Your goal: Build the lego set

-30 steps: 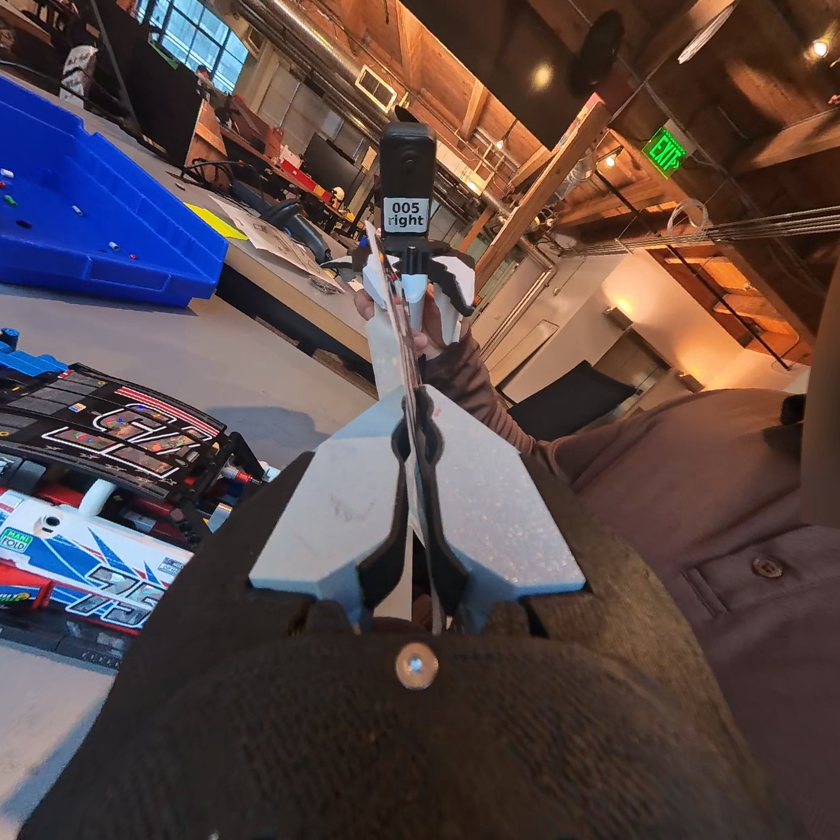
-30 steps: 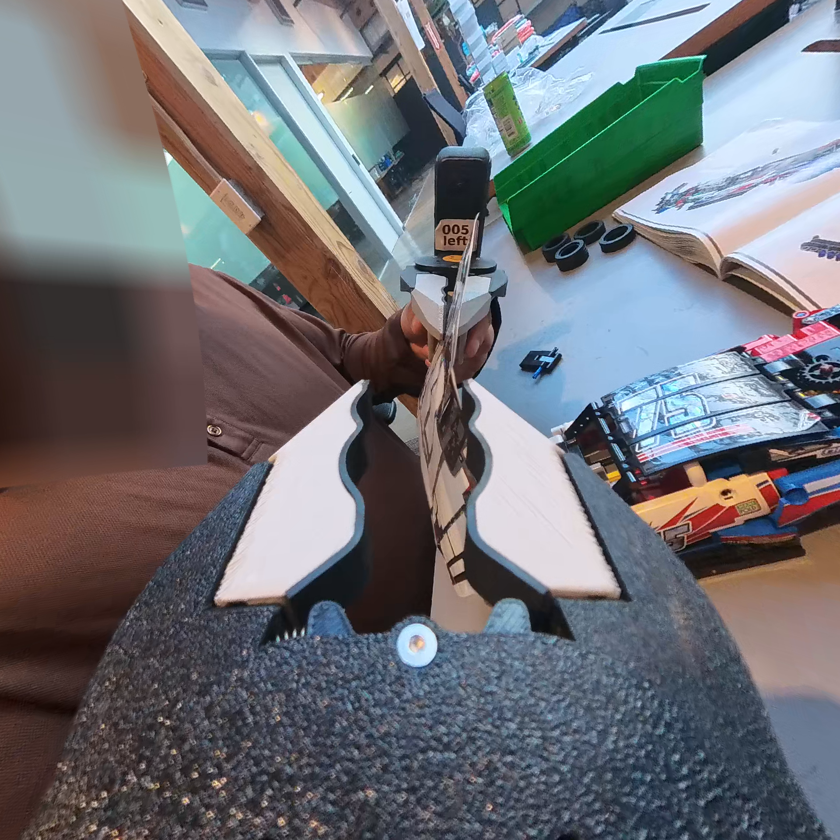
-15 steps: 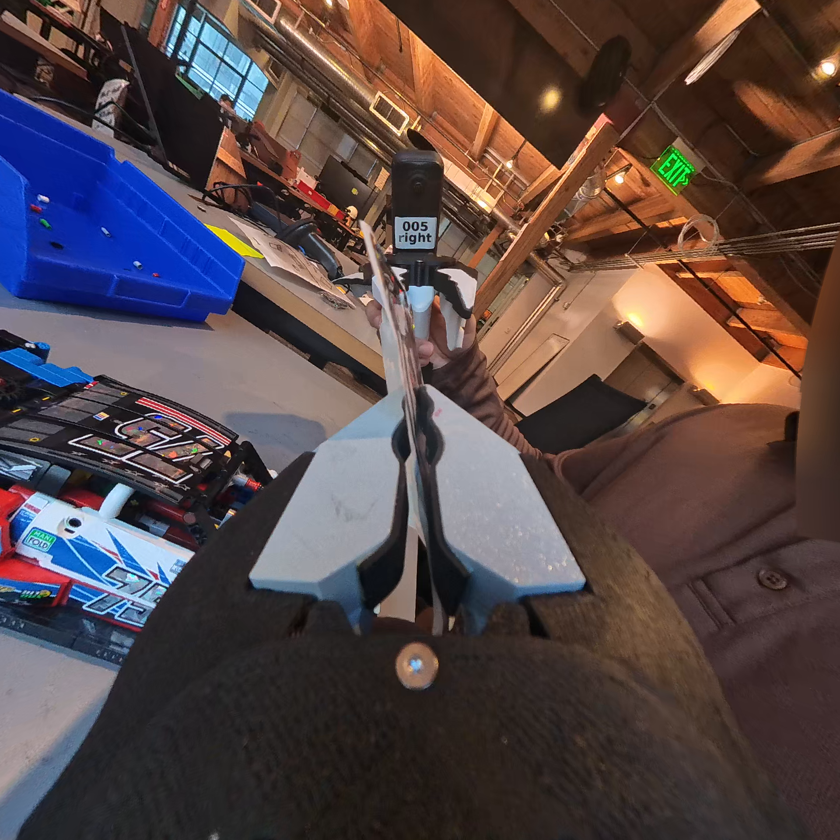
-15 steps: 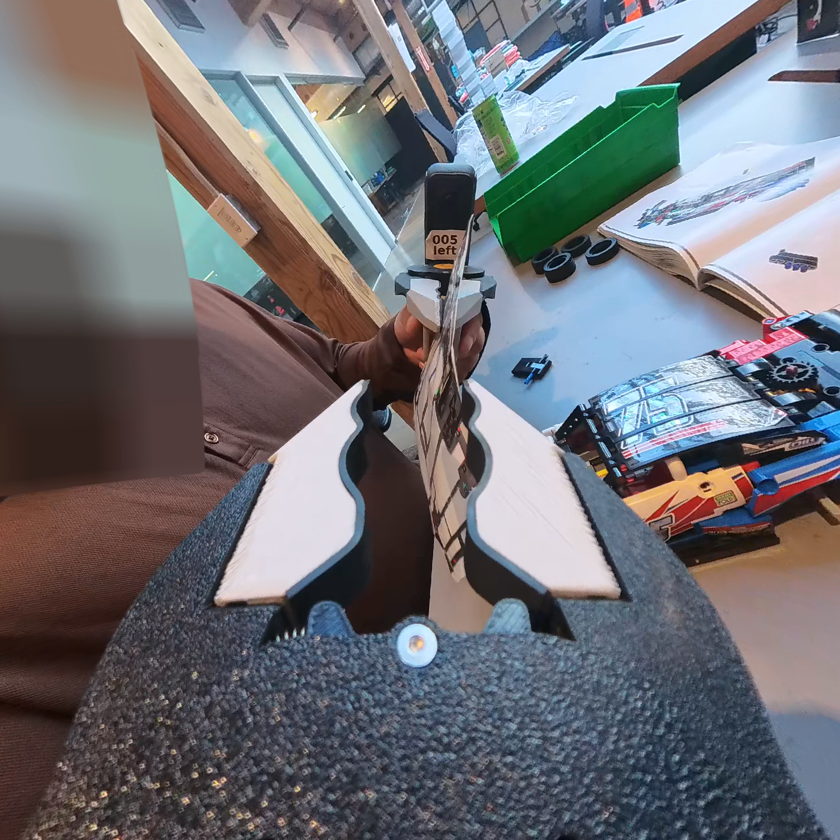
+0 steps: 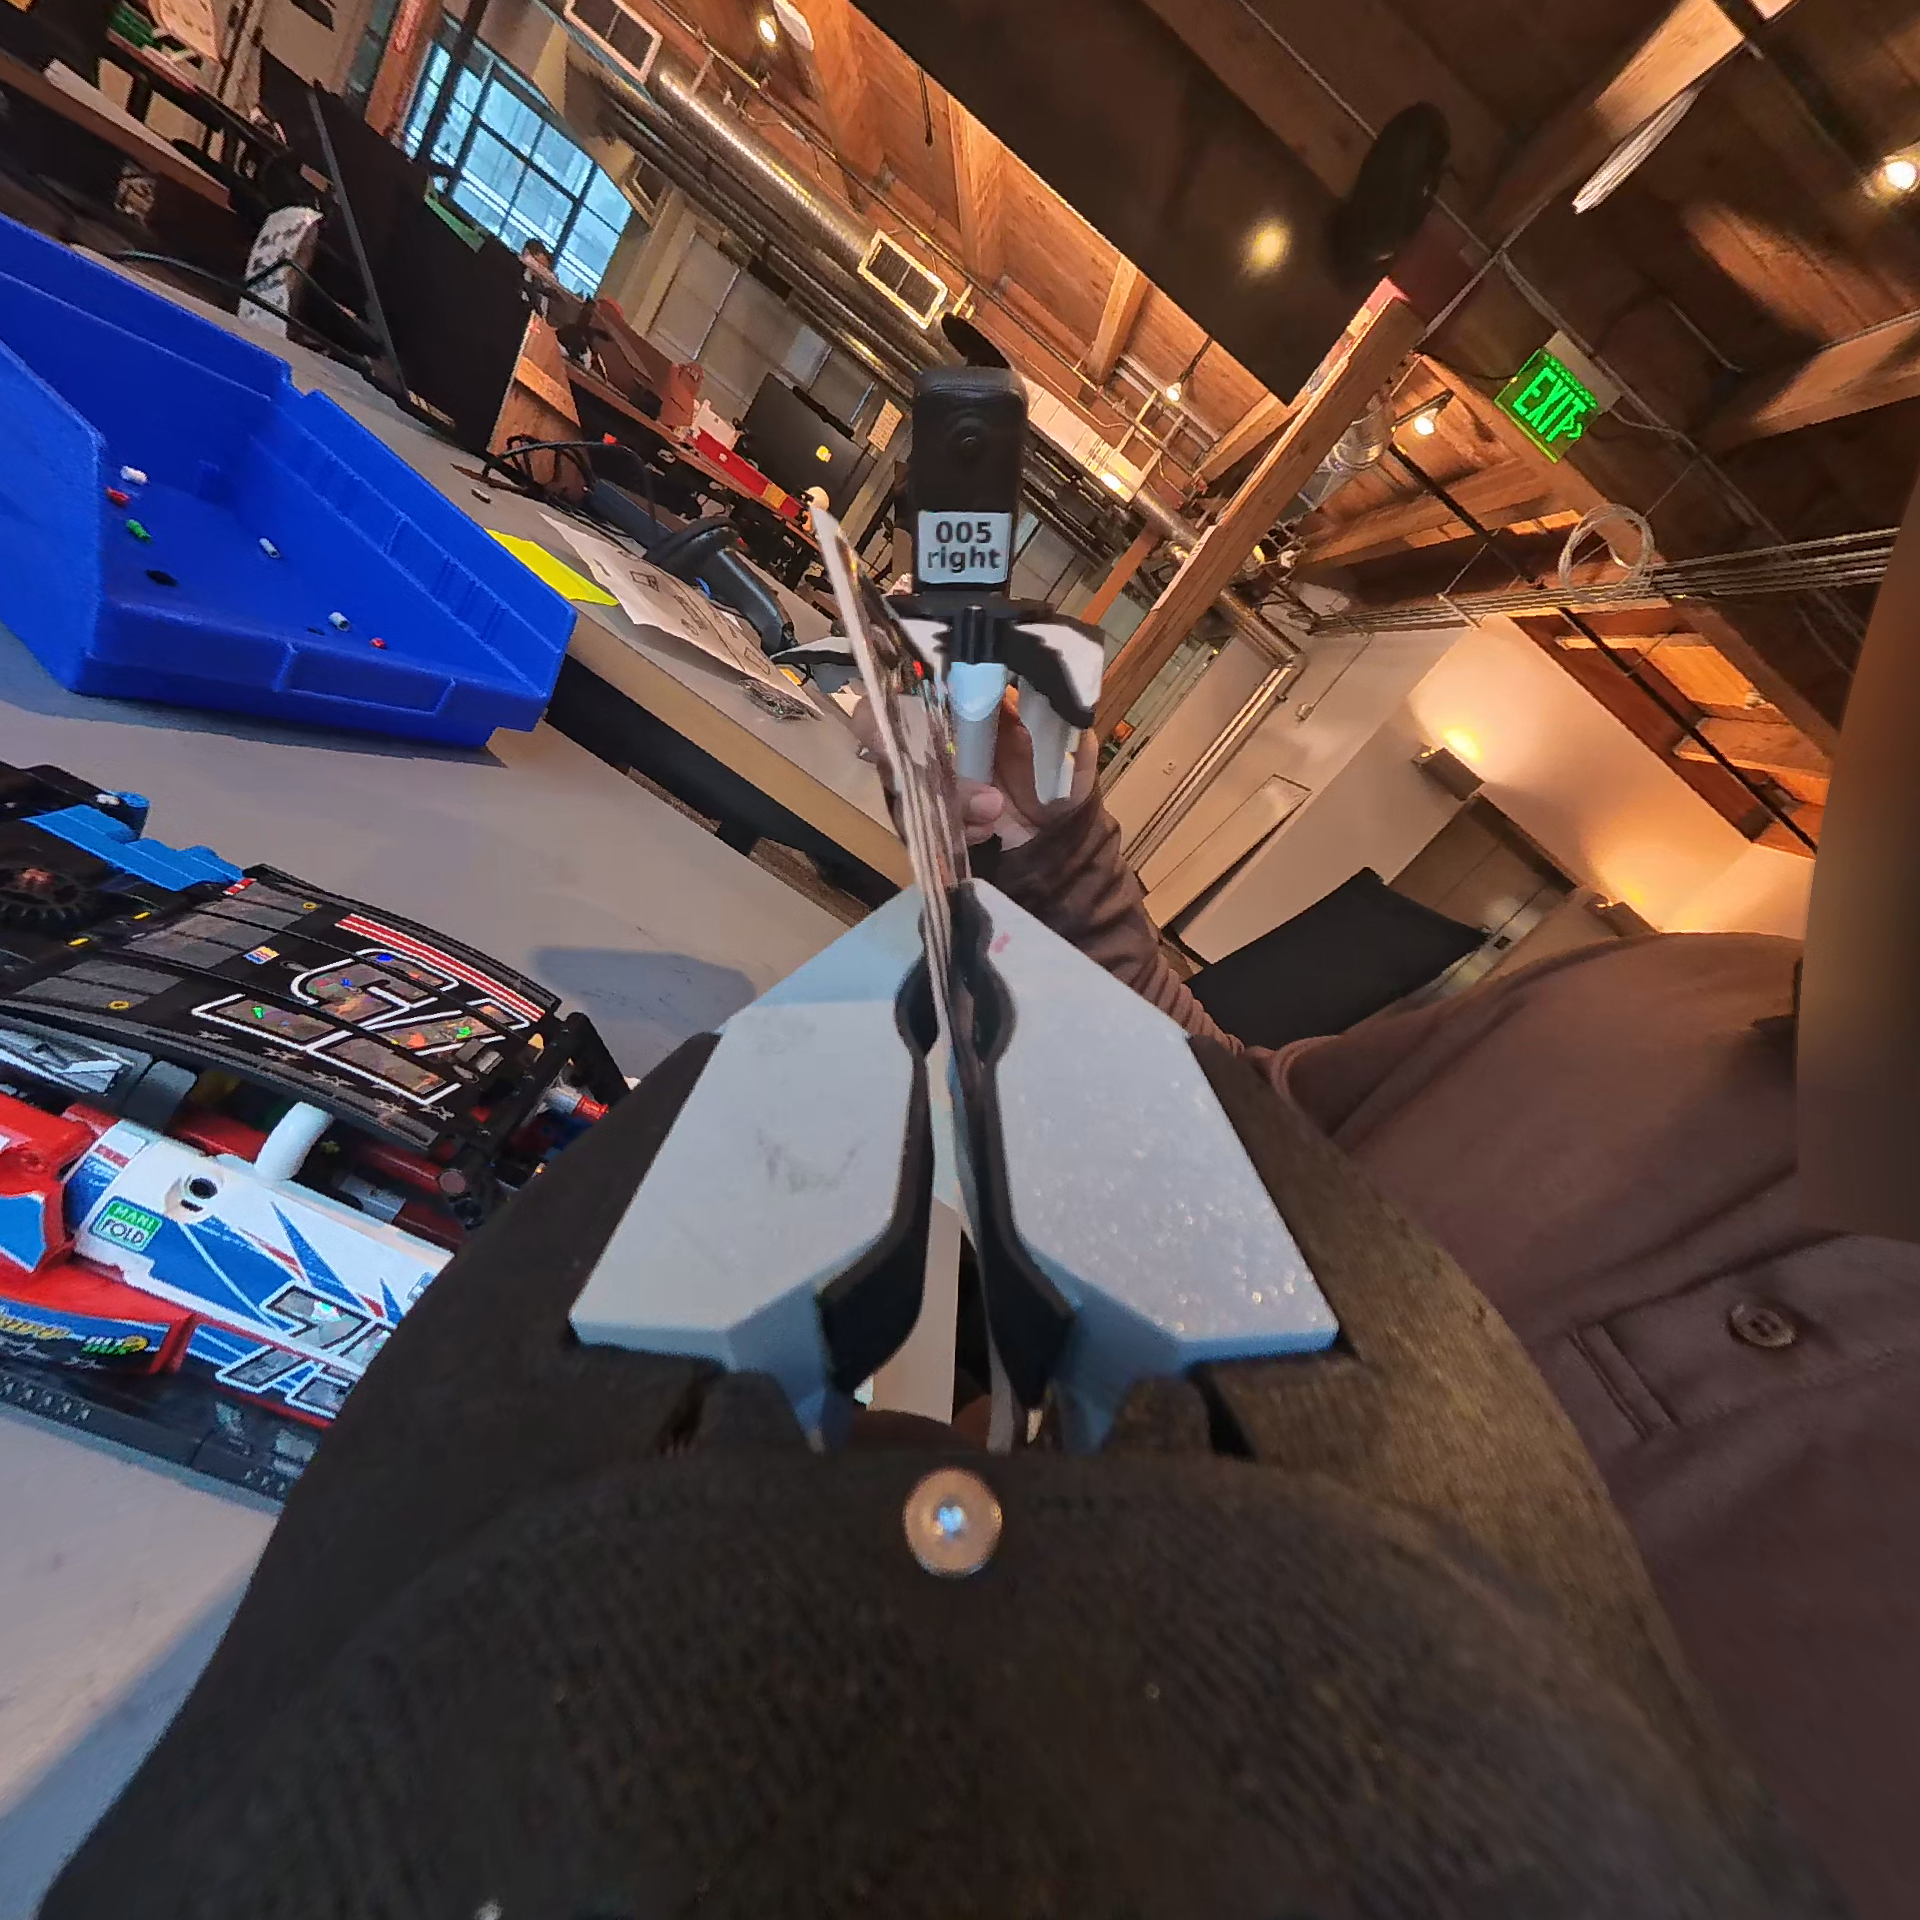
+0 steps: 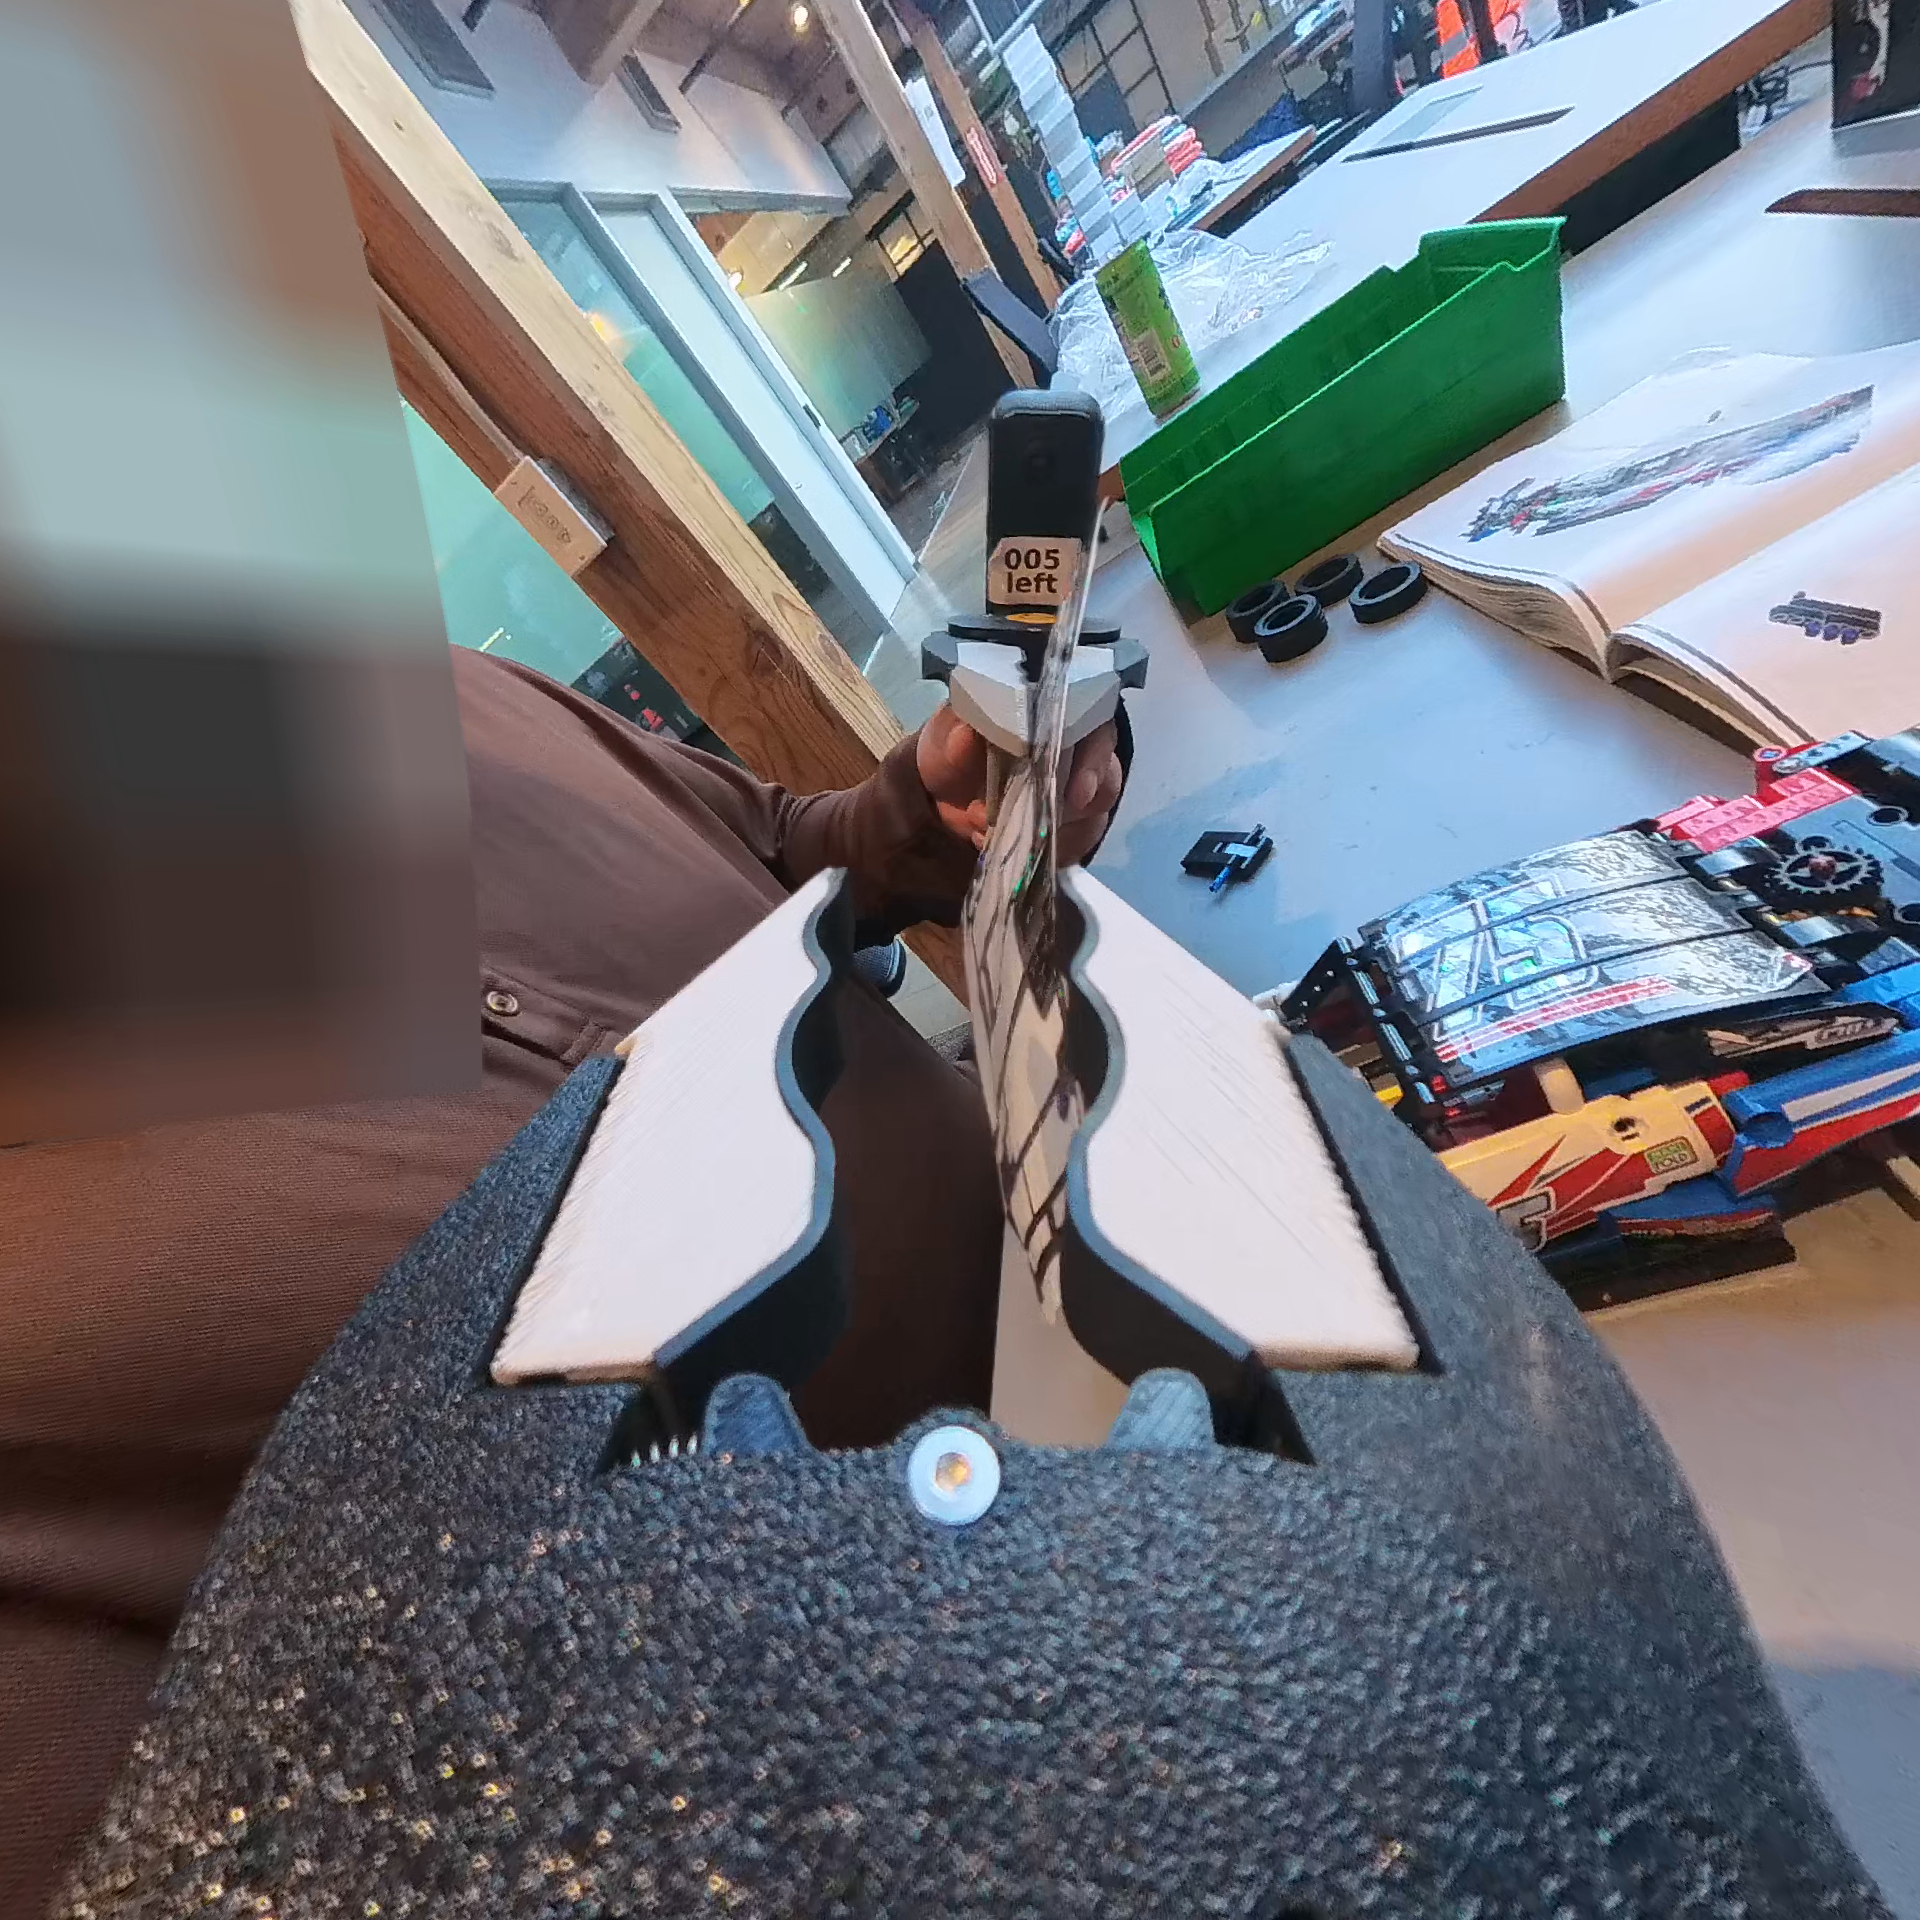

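My left gripper point(image 5: 951, 914) is shut on a printed sticker sheet point(image 5: 894, 707) and holds it edge-on in the air above the table's front edge. The sheet reaches to my right gripper point(image 6: 951, 894), which is open. There the sticker sheet point(image 6: 1023, 1039) lies against the inner face of the right finger, with a wide gap to the left finger. The two grippers face each other: the left gripper shows in the right wrist view point(image 6: 1034, 686), and the right gripper in the left wrist view point(image 5: 977, 665). The partly built lego car point(image 5: 260, 1070) point(image 6: 1610, 1018) stands on the grey table.
A blue bin point(image 5: 260, 561) holds a few small parts. A green bin point(image 6: 1351, 416), three black tyres point(image 6: 1309, 613), an open instruction book point(image 6: 1714, 561), a small black piece point(image 6: 1226, 852) and a green can point(image 6: 1148, 332) are on the table. A person's brown-shirted torso point(image 5: 1558, 1143) is close behind the grippers. Tip to tip, the grippers are about 10 cm apart. Left tips and right tips are each some 15 cm from the partly built lego car point(image 6: 1610, 1018). Seen from the left wrist view point(image 5: 417, 937) as well.
Both grippers have shifted slightly with the sheet between them, so the car sits a little differently in each view. The left grip stays shut and the right jaws stay open.
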### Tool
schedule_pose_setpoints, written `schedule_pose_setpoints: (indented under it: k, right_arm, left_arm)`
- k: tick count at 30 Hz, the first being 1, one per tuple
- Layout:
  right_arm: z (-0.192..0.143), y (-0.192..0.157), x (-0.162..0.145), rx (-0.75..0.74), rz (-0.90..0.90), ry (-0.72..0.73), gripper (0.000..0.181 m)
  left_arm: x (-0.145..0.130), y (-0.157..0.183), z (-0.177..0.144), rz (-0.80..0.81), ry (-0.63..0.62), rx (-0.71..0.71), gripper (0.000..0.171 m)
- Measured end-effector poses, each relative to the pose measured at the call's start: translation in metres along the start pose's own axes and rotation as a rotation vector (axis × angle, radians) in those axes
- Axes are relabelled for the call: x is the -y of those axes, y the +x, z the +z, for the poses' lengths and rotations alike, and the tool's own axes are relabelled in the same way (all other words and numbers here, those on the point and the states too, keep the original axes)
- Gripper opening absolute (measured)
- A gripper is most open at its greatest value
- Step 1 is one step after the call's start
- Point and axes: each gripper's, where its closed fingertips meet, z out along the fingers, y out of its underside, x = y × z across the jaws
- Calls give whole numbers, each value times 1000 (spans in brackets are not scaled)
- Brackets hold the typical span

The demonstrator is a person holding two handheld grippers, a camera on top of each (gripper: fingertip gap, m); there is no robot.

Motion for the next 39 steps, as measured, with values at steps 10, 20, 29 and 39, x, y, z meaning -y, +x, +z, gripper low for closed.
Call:
schedule_pose_setpoints:
  k: [10,20,29,39]
  right_arm:
    - [-2,0,1,-6,0,5,39]
    - [9,27,-14,-36,42,-22,47]
    - [28,40,-23,-36,47,-44,49]
    - [38,9,-26,145,18,-49,0]
  left_arm:
    - [2,1,-1,-2,8,0,0]
    - [4,6,-3,1,10,-30,0]
    - [5,29,-9,-54,38,-194,0]
    - [3,7,-19,82,-37,-19,0]
